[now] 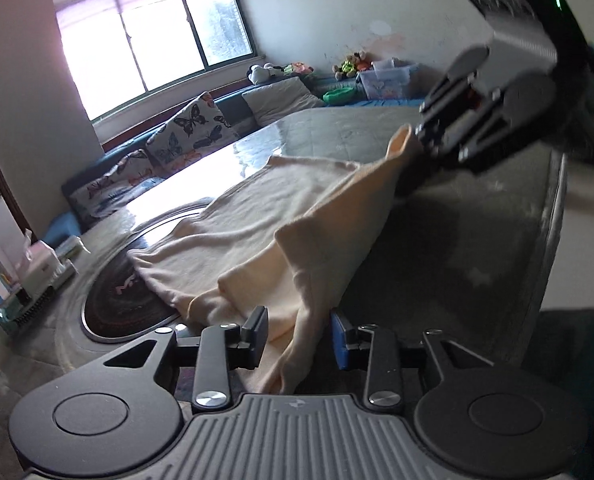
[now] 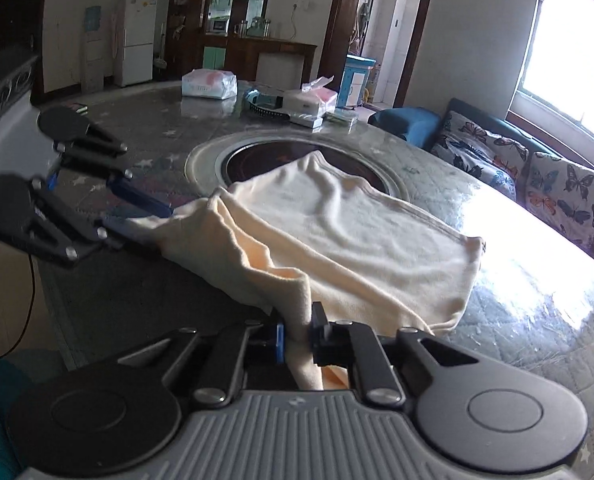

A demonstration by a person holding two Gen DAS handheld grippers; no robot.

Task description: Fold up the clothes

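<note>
A cream-coloured garment [image 1: 281, 216] lies on the grey table, partly folded, its far part flat over the round dark inset. It also shows in the right wrist view [image 2: 357, 232]. My left gripper [image 1: 299, 338] is shut on one near corner of the garment and lifts it a little; it also shows in the right wrist view [image 2: 153, 216]. My right gripper [image 2: 297, 334] is shut on the other near corner; in the left wrist view [image 1: 419, 134] it holds that corner raised above the table.
A round dark glass inset [image 2: 273, 156] sits in the table's middle. Tissue packs and boxes [image 2: 297, 100] stand at the table's far end. A sofa with butterfly cushions [image 1: 185, 128] runs along the window side. The table's edge [image 1: 553, 208] is close by.
</note>
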